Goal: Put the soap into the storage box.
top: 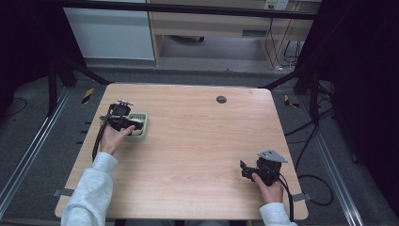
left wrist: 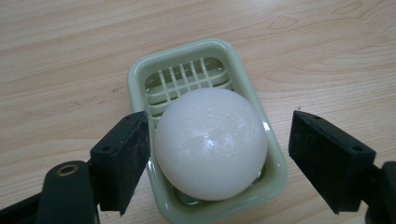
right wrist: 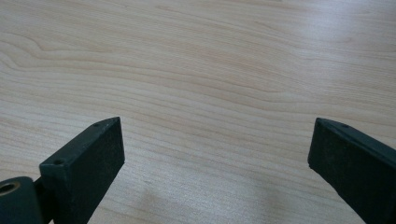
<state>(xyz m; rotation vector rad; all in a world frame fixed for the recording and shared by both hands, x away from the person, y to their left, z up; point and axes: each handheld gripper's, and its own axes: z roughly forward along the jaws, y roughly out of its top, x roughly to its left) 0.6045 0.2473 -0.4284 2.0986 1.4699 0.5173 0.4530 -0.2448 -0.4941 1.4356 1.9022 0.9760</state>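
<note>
A white ball (left wrist: 211, 143), smooth with a faint frosted sheen, sits in a pale green soap dish (left wrist: 138, 77) whose floor is a slotted grid; the ball covers the near half of the dish and the grid shows bare beyond it. The dish is a rounded rectangle, and in the left gripper view its long axis runs away from the camera, roughly along the line of reach. The left gripper (left wrist: 219, 154) straddles the ball with its fingers (left wrist: 122, 156) apart: the left pad lies just beside the ball's side, perhaps grazing it, while the right pad stands clear with a gap of bare wood and dish rim between. The ball therefore lies directly between the fingers, slightly off toward the left one, so a closing move would likely meet it there first. In the high view the dish rests near the left edge of the bench (top: 197, 141), a light wood-grain top with rounded corners, with the left hand (top: 113, 136) at it. The right gripper (top: 245, 169) rests well apart near the front right corner, its fingers spread wide over bare wood, holding nothing.
</note>
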